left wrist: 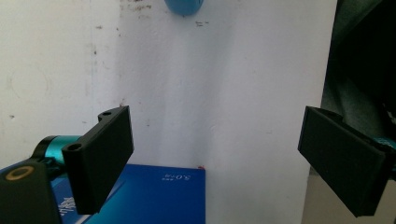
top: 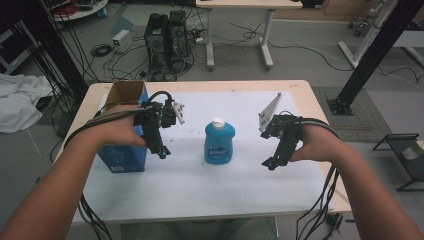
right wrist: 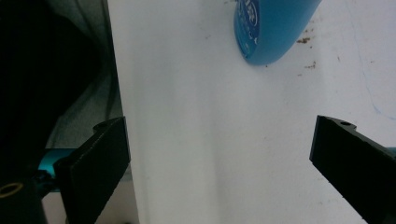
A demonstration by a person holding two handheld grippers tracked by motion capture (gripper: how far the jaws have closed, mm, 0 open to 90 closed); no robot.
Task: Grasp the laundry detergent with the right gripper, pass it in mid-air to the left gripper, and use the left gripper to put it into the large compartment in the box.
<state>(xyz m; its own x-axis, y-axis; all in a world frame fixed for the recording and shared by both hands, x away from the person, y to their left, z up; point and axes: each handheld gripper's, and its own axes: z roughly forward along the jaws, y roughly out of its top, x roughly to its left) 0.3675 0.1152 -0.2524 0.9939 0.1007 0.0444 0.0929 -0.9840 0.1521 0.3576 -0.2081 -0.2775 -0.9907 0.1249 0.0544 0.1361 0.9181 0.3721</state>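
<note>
A blue bottle [top: 219, 143] with a white cap stands upright in the middle of the white sheet [top: 200, 180]. My left gripper [top: 161, 150] hovers just left of it, open, jaws pointing down with nothing between them. My right gripper [top: 271, 162] hangs open to the right of the bottle, a little farther off. In the left gripper view the bottle's base [left wrist: 183, 6] peeks in at the top edge beyond my open left gripper [left wrist: 215, 158]. The right gripper view has the bottle's lower part [right wrist: 271, 28] at the top, ahead of my open right gripper [right wrist: 219, 172].
An open blue cardboard box [top: 124, 127] stands at the table's left, behind my left hand; its blue face [left wrist: 154, 196] lies below the left gripper. The wooden table [top: 305, 95] ends close on the right. Computers and cables sit on the floor beyond.
</note>
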